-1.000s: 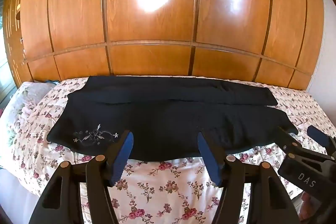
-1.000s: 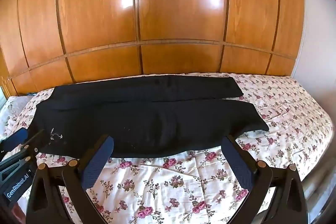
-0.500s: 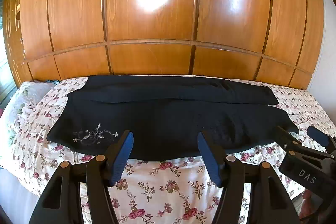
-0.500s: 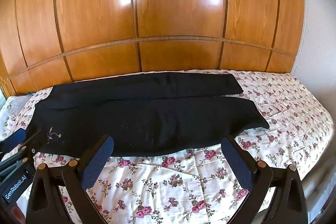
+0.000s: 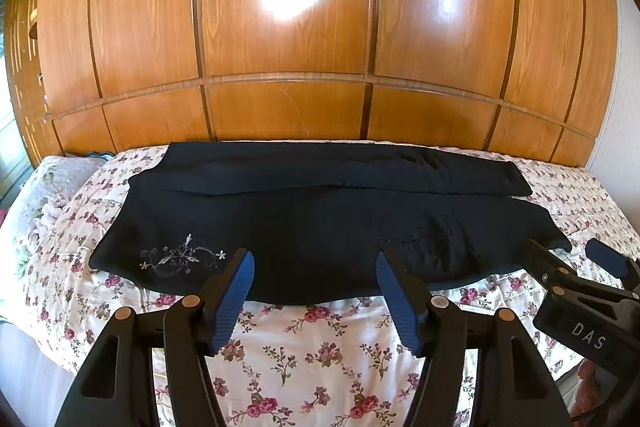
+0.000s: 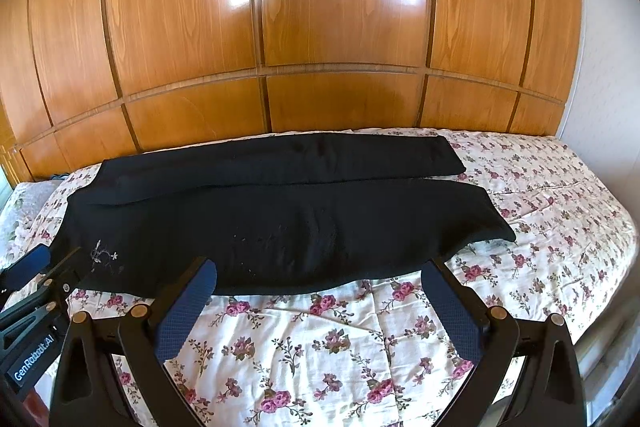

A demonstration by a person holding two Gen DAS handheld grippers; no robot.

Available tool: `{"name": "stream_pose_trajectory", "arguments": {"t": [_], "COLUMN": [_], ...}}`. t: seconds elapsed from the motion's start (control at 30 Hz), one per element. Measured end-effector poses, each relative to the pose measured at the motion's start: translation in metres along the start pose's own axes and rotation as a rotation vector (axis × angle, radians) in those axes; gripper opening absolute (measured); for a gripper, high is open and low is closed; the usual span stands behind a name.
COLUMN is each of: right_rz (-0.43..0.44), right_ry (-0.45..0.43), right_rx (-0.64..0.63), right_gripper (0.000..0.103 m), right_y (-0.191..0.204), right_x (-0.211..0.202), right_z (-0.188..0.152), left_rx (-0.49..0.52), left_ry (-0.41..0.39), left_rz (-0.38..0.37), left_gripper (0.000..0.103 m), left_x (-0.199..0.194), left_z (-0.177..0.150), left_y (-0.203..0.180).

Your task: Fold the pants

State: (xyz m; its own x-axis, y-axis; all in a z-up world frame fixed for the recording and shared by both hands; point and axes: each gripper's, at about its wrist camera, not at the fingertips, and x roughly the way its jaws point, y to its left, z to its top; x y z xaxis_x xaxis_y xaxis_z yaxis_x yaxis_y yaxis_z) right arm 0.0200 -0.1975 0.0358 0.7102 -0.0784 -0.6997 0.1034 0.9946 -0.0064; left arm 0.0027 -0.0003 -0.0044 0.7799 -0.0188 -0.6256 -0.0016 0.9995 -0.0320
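Black pants (image 5: 320, 223) lie flat across the bed, waist at the left, both legs stretched to the right. A pale floral embroidery (image 5: 180, 257) marks the near left corner. They also show in the right wrist view (image 6: 280, 219). My left gripper (image 5: 316, 263) is open and empty, hovering over the pants' near edge. My right gripper (image 6: 320, 275) is open wide and empty, just short of the near edge. The right gripper shows in the left view (image 5: 576, 263), and the left gripper in the right view (image 6: 48, 267).
The bed has a white floral sheet (image 5: 312, 355) with bare room in front and to the right (image 6: 560, 219). A glossy wooden wardrobe (image 5: 288, 27) rises right behind the bed. A pillow (image 5: 36, 195) lies at the left end. A white wall (image 6: 608, 67) stands at the right.
Both grippers have barely shifted; the views have tilted slightly. The pants have not moved and both grippers stay open.
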Motion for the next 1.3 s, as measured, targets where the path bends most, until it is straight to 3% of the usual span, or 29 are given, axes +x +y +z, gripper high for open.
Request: {"name": "stream_pose_trajectory", "arguments": {"t": [1.3], "right_rz": [0.000], "right_ry": [0.019], "right_rx": [-0.010], "right_gripper": [0.103], "right_y": [0.004], "right_x": [0.005], "right_z": [-0.002], "left_rx": [-0.006], "left_ry": [0.037], "left_rz": [0.009], "left_gripper": [0.065], "left_x": [0.012], "left_z": [-0.004], "left_y": [0.003]}}
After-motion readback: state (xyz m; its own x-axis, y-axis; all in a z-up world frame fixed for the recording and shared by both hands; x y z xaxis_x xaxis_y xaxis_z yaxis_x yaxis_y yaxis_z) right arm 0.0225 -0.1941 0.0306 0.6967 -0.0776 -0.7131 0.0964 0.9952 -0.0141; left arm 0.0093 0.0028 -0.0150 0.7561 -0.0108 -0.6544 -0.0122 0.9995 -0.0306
